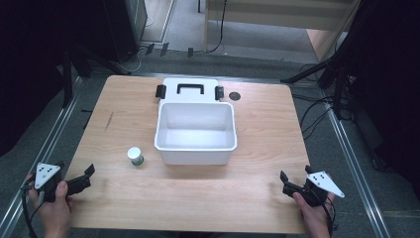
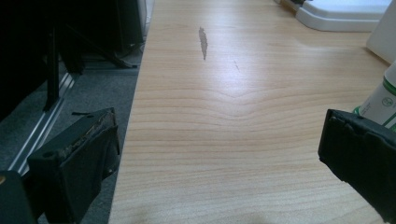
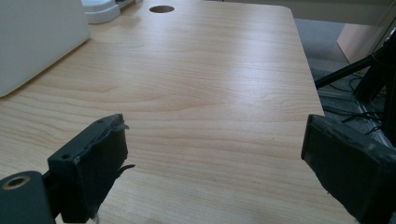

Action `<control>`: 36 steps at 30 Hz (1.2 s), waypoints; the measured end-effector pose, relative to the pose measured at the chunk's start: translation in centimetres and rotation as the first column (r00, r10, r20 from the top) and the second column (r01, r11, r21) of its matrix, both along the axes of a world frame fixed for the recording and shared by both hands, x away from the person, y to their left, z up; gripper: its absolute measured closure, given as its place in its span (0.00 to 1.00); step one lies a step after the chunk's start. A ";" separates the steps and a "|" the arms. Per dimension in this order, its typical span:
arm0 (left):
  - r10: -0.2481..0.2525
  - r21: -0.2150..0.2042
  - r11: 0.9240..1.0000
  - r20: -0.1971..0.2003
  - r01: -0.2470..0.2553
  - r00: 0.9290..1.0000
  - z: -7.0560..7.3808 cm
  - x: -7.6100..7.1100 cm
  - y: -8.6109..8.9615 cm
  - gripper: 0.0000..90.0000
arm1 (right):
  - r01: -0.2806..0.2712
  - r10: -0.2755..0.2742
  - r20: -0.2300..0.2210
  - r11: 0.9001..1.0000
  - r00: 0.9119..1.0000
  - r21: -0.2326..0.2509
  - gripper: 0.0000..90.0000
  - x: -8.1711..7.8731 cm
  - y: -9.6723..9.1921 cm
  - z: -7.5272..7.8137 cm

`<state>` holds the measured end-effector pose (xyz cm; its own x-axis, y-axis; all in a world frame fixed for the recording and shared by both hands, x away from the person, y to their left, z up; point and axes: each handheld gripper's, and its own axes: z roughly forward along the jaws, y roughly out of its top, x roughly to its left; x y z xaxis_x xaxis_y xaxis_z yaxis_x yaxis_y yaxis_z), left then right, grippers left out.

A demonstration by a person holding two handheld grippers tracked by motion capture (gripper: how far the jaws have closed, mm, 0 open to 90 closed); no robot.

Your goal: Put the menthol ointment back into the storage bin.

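Observation:
A white plastic box (image 1: 195, 131) stands open in the middle of the wooden table (image 1: 257, 134), its lid (image 1: 190, 90) with a black handle lying behind it. A small white bottle with a green label (image 1: 135, 156) stands upright left of the box. It also peeks in at the right edge of the left gripper view as the bottle (image 2: 380, 102). My left gripper (image 1: 84, 179) rests at the table's front left corner, open and holding nothing. My right gripper (image 1: 287, 183) sits at the front right, open too. The box's wall (image 3: 37, 37) shows at the upper left of the right gripper view.
A round dark hole (image 1: 234, 95) is in the table beside the lid, and a dark scuff (image 1: 109, 120) marks the left part. Black stands and cables (image 1: 332, 74) line the floor on both sides. Broad bare wood lies between the grippers.

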<state>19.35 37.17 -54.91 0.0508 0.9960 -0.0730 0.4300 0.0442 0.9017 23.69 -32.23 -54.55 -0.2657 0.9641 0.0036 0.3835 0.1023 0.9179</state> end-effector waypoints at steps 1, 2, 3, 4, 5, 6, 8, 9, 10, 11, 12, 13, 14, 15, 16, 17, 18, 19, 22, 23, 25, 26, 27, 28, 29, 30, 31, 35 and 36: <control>0.000 -0.011 1.000 0.002 0.000 1.000 0.1 0.0 0.0 0.00 | -0.001 0.001 -0.001 1.000 1.000 0.004 0.08 0.0 0.0 0.0; 0.000 -0.023 1.000 0.005 0.001 1.000 0.2 0.0 -0.1 0.00 | 0.003 -0.003 -0.005 1.000 1.000 0.010 0.08 0.0 -0.1 0.0; 0.000 -0.023 1.000 0.005 0.001 1.000 0.2 0.0 -0.1 0.00 | 0.003 -0.003 -0.005 1.000 1.000 0.010 0.08 0.0 -0.1 0.0; -0.007 -0.026 1.000 0.005 0.007 1.000 0.3 0.0 -0.2 0.00 | 0.005 -0.005 -0.007 1.000 1.000 0.014 0.08 0.1 -0.1 0.0; -0.014 -0.017 1.000 0.009 0.015 1.000 0.5 0.1 -0.4 0.00 | 0.005 -0.005 -0.010 1.000 1.000 0.013 0.08 0.1 -0.1 0.0; -0.015 0.001 1.000 0.011 0.015 1.000 0.7 0.3 -0.6 0.00 | 0.004 -0.003 -0.010 1.000 1.000 0.012 0.08 0.1 -0.1 0.0; -0.022 0.033 0.999 0.018 0.021 1.000 1.1 0.5 -1.0 0.00 | 0.003 -0.003 -0.009 1.000 1.000 0.009 0.09 0.1 -0.1 0.0; -0.030 0.049 0.998 0.017 0.029 0.999 1.4 0.6 -1.2 0.00 | 0.003 -0.003 -0.010 1.000 1.000 0.007 0.09 0.1 0.0 0.0; -0.040 0.065 0.997 0.018 0.039 0.999 1.6 0.8 -1.4 0.00 | 0.002 -0.002 -0.010 1.000 1.000 0.006 0.09 0.0 0.0 0.0; -0.045 0.074 0.996 0.014 0.044 0.999 1.8 0.9 -1.6 0.00 | 0.002 -0.002 -0.010 1.000 1.000 0.006 0.09 0.0 0.0 0.0; -0.060 0.072 0.996 0.011 0.059 0.998 2.2 1.0 -1.9 0.00 | 0.003 -0.003 -0.010 1.000 1.000 0.007 0.09 0.1 0.0 0.0; -0.080 0.056 0.995 0.007 0.080 0.997 2.5 1.1 -2.0 0.00 | 0.002 -0.002 -0.011 1.000 1.000 0.009 0.09 0.1 0.0 0.0; -0.097 0.051 0.994 -0.001 0.097 0.995 2.9 1.2 -2.2 0.00 | 0.002 -0.002 -0.012 1.000 1.000 0.010 0.09 0.1 0.0 0.0; -0.115 0.051 0.992 -0.013 0.115 0.993 3.2 1.3 -2.5 0.00 | 0.002 -0.001 -0.012 1.000 1.000 0.010 0.09 0.1 0.0 0.0; -0.135 0.051 0.989 -0.021 0.136 0.991 3.5 1.4 -2.7 0.00 | 0.000 0.000 -0.014 1.000 1.000 0.009 0.09 0.1 0.0 0.0; -0.149 0.055 0.987 -0.031 0.151 0.988 3.7 1.5 -2.9 0.00 | 0.001 0.000 -0.015 1.000 1.000 0.007 0.09 0.1 0.0 0.0; -0.160 0.057 0.985 -0.042 0.163 0.986 3.9 1.7 -3.1 0.00 | 0.001 -0.001 -0.016 1.000 1.000 0.006 0.09 0.1 0.0 0.0; -0.172 0.059 0.983 -0.055 0.176 0.983 4.1 1.9 -3.4 0.00 | 0.000 0.000 -0.017 1.000 1.000 0.003 0.09 0.1 0.0 0.0; -0.208 0.070 0.974 -0.105 0.216 0.972 4.6 2.5 -3.9 0.00 | 0.001 -0.001 -0.018 1.000 1.000 0.001 0.09 0.1 0.0 0.0; -0.227 0.072 0.969 -0.120 0.236 0.967 4.7 2.7 -4.1 0.00 | 0.001 -0.001 -0.019 1.000 1.000 0.002 0.09 0.1 0.0 0.0; -0.265 0.104 0.953 -0.171 0.285 0.949 4.9 3.3 -4.7 0.00 | 0.001 -0.001 -0.021 1.000 1.000 0.000 0.09 0.2 0.0 0.0; -0.277 0.111 0.947 -0.188 0.300 0.942 5.0 3.5 -5.0 0.00 | 0.001 -0.001 -0.022 1.000 1.000 0.000 0.09 0.2 0.1 0.0; -0.290 0.116 0.941 -0.202 0.317 0.935 5.0 3.7 -5.2 0.00 | 0.001 -0.001 -0.022 1.000 1.000 -0.001 0.09 0.2 0.1 0.0; -0.298 0.119 0.937 -0.217 0.328 0.930 5.2 3.9 -5.5 0.00 | 0.001 -0.001 -0.021 1.000 1.000 -0.001 0.09 0.2 0.1 0.0; -0.306 0.126 0.931 -0.241 0.342 0.921 5.4 4.1 -5.7 0.00 | 0.001 -0.001 -0.021 1.000 1.000 -0.002 0.09 0.2 0.1 0.0; -0.307 0.136 0.928 -0.252 0.348 0.918 5.5 4.3 -5.9 0.00 | 0.001 -0.001 -0.021 1.000 1.000 -0.002 0.09 0.2 0.1 0.0; -0.309 0.140 0.925 -0.265 0.354 0.913 5.6 4.4 -6.1 0.00 | 0.001 -0.001 -0.021 1.000 1.000 -0.002 0.09 0.2 0.1 0.0; -0.323 0.167 0.907 -0.316 0.388 0.892 6.3 5.0 -6.5 0.00 | -0.002 0.002 -0.019 1.000 1.000 -0.006 0.09 0.1 0.1 0.0; -0.323 0.170 0.904 -0.329 0.392 0.887 6.5 5.2 -6.6 0.00 | -0.002 0.002 -0.018 1.000 1.000 -0.007 0.09 0.1 0.1 0.0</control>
